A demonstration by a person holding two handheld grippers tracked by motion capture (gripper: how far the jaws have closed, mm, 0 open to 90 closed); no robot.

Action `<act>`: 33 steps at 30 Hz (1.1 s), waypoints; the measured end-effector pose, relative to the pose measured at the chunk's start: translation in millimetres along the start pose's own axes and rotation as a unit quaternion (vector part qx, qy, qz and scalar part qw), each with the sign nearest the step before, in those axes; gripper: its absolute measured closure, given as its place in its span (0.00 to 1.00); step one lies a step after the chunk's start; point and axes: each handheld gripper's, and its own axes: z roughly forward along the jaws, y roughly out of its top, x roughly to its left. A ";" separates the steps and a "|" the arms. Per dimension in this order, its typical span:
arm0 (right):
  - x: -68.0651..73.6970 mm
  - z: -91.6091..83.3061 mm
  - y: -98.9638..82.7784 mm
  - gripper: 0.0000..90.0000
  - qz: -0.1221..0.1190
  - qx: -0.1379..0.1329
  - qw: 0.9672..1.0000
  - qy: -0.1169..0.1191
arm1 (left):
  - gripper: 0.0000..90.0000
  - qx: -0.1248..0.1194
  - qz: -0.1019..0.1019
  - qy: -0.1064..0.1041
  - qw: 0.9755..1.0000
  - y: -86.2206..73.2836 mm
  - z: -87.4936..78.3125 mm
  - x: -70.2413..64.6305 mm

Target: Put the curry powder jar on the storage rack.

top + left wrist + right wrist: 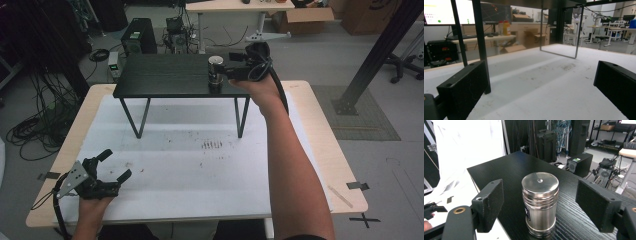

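Observation:
A steel cylinder canister [215, 74] stands upright near the front right edge of a small black raised table [165, 75]. My right gripper [226, 71] reaches it from the right. In the right gripper view the canister [540, 205] stands between the two black jaws, with a gap on each side, so the right gripper [540, 202] is open around it. My left gripper [116, 165] rests low at the near left of the white-covered table, open with nothing in it. Through its jaws the left gripper [536, 85] looks across the white surface toward the black table's legs [480, 37].
A white sheet [190, 165] covers the wooden tabletop, with a patch of small dark marks [211, 145] in the middle. The black table's legs [241, 117] stand on the sheet. Cables, a computer case [138, 36] and boxes lie on the floor beyond.

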 end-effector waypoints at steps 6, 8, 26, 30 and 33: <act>7.0 -9.6 3.1 0.20 -0.013 -0.016 1.000 0.005 | 0.00 0.001 0.002 0.000 1.000 0.0 -0.1 0.1; 9.9 -12.3 3.9 0.18 -0.016 -0.021 1.000 0.008 | 0.00 0.001 0.002 0.000 1.000 0.0 -0.1 0.1; 36.0 -37.2 -16.2 0.04 -0.047 -0.079 0.995 0.045 | 0.00 0.002 0.002 0.000 1.000 0.1 0.5 -0.1; 43.8 -38.2 -23.5 0.01 -0.055 -0.085 0.993 0.055 | 0.00 0.001 0.002 0.000 1.000 0.0 0.4 -0.2; 49.3 -39.8 -30.1 0.00 -0.062 -0.091 0.992 0.059 | 0.00 0.001 0.002 0.000 1.000 0.0 0.4 -0.2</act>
